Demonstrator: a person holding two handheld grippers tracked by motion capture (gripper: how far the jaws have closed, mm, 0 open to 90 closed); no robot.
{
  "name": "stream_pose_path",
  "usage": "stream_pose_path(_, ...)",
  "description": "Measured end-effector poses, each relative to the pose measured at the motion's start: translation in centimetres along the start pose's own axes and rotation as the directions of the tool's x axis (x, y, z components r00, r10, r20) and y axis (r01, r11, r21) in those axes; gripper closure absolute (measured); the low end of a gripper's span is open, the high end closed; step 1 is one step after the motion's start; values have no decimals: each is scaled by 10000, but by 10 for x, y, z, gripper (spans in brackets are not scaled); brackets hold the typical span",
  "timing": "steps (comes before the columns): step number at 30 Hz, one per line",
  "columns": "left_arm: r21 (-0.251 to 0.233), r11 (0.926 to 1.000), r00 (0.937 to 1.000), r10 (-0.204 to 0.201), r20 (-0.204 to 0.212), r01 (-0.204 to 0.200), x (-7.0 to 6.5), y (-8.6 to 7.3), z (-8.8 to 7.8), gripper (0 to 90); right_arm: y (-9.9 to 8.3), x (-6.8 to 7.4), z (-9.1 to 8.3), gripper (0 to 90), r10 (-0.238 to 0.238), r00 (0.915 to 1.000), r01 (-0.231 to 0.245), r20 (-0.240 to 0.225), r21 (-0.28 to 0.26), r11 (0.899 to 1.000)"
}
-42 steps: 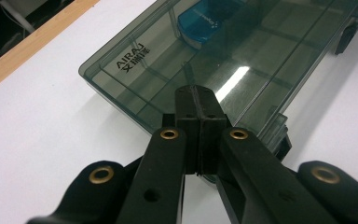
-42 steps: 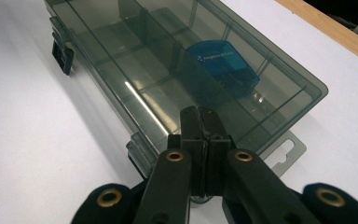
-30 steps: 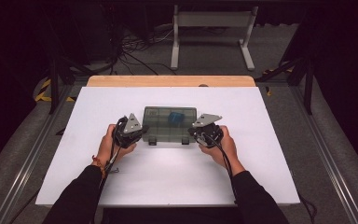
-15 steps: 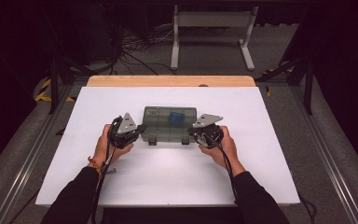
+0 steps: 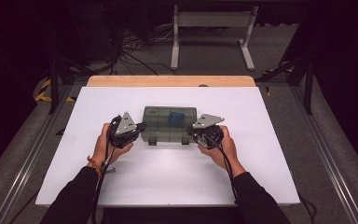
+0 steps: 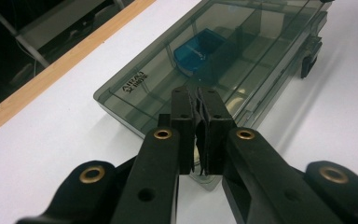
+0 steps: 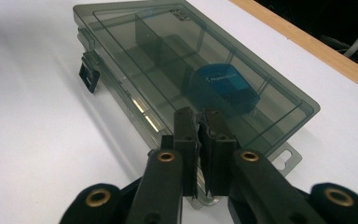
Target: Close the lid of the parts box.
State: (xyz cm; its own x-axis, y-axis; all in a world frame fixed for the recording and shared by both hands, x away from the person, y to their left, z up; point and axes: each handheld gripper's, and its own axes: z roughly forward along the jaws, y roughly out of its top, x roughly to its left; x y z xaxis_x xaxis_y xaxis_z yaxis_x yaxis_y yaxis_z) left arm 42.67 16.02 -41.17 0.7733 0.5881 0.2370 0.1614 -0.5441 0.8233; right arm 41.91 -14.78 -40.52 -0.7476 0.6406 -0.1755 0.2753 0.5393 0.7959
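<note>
Rigid, light, slick plastic organizer box (image 5: 169, 123) on desk (image 5: 270, 154); best held at ends. Left claw (image 6: 198, 119) clenched, right claw (image 7: 200, 133) clenched, both empty at box ends.

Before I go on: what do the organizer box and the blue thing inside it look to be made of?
Organizer box: looks like smoke-tinted translucent hard plastic, glossy; dividers show through the lid, light glints off it, and there is a moulded logo. Its latches look like darker, opaque plastic.
Blue item: seems a smooth blue plastic piece with printed lettering; seen through the tinted lid, so uncertain.
</note>
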Motion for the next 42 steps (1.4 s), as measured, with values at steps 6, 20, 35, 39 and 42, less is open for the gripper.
stream_pose_path(6,-124,9999,10000,57,-49,-57,-1,1,-1,821,1,1,-2,799,38,10000,-36,87,-191,9998)
stream_pose_path(20,-229,9997,10000,-29,42,30,-3,0,1,645,2,2,-2,563,169,9998,-174,-103,-493,9986)
stream_pose_path(35,-226,9997,9999,-60,109,62,-3,0,2,437,3,1,0,301,367,9991,-355,217,-527,9980)
stream_pose_path(39,-180,9998,10000,-65,68,66,-3,0,3,389,3,0,0,260,465,9984,-447,314,-571,9974)
stream_pose_path(42,-235,9995,9998,-191,86,193,-3,0,3,330,2,0,1,210,492,9978,-469,451,-507,9976)
